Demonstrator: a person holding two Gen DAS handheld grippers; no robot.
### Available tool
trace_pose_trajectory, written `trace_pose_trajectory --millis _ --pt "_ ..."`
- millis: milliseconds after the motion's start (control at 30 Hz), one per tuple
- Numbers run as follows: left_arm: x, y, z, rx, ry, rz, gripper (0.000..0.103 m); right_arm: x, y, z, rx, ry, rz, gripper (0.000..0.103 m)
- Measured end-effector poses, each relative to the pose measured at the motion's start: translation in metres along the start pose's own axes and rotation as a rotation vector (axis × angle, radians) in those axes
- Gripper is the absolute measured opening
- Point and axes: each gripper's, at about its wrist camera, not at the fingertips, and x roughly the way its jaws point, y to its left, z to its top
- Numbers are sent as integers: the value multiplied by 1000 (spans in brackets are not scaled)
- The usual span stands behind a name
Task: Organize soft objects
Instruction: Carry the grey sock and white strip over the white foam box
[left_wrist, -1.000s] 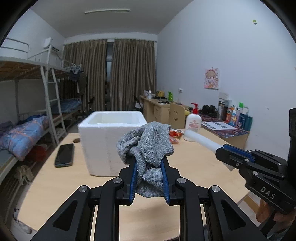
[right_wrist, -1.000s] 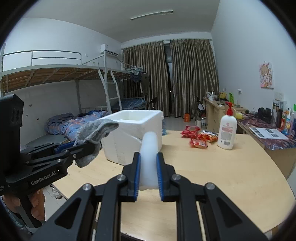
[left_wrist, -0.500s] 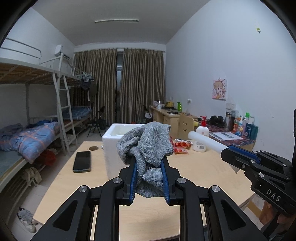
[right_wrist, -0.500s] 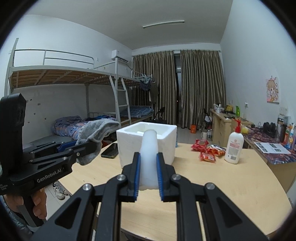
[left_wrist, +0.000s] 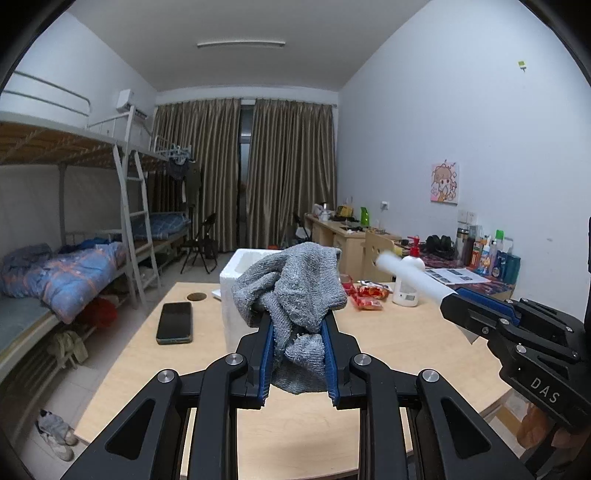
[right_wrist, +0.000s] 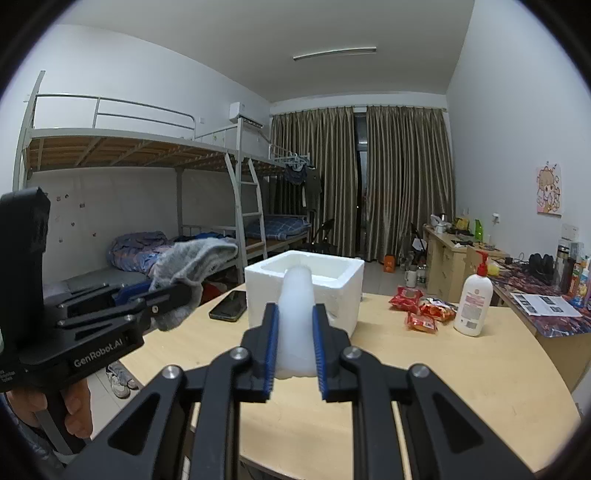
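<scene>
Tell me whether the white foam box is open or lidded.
Open: the foam box shows a bare rim and hollow interior, no lid on top.

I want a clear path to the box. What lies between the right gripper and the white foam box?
In the right wrist view, only bare wooden table lies between the right gripper, shut on the white foam roll, and the foam box.

Dim ceiling-tube light (left_wrist: 241, 44), fisheye-bent edges

Each camera sits close behind its own gripper and looks forward over the pale wooden table (left_wrist: 399, 354) toward the far brown curtains (right_wrist: 369, 177). Both views share the white square foam box (right_wrist: 306, 288), and each shows the other gripper.
</scene>
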Motion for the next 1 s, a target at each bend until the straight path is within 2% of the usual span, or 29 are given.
trace_pose_trajectory --millis 433,1000 --pt "13 4 3 9 5 1 25 18 2 6 -3 17 17 20" --pt "49 11 24 6 21 11 25 43 -6 27 -8 14 41 21"
